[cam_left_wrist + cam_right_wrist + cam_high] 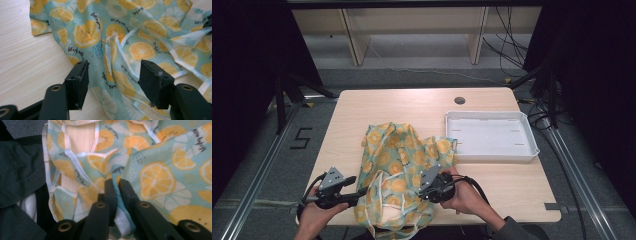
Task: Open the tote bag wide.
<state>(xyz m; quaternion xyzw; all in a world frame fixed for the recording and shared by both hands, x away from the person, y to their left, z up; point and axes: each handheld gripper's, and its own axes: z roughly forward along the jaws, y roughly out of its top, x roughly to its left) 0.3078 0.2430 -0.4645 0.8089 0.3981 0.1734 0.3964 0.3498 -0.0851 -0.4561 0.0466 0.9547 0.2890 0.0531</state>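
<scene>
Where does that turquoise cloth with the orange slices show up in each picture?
High view: the turquoise orange-slice cloth lies low in the middle on the wooden table.
Left gripper view: across the top and right, past open tongs.
Right gripper view: middle and right, pinched by shut tongs.
Shared landmark: its white trim ribbon.

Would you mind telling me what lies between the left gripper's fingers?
Lemon-print cloth with white ribbon; the left gripper view shows fingers apart, not pressing it.

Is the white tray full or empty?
Empty. In the high view the white tray shows only its bare white bottom, and the lemon-print cloth lies crumpled on the table beside it.
</scene>
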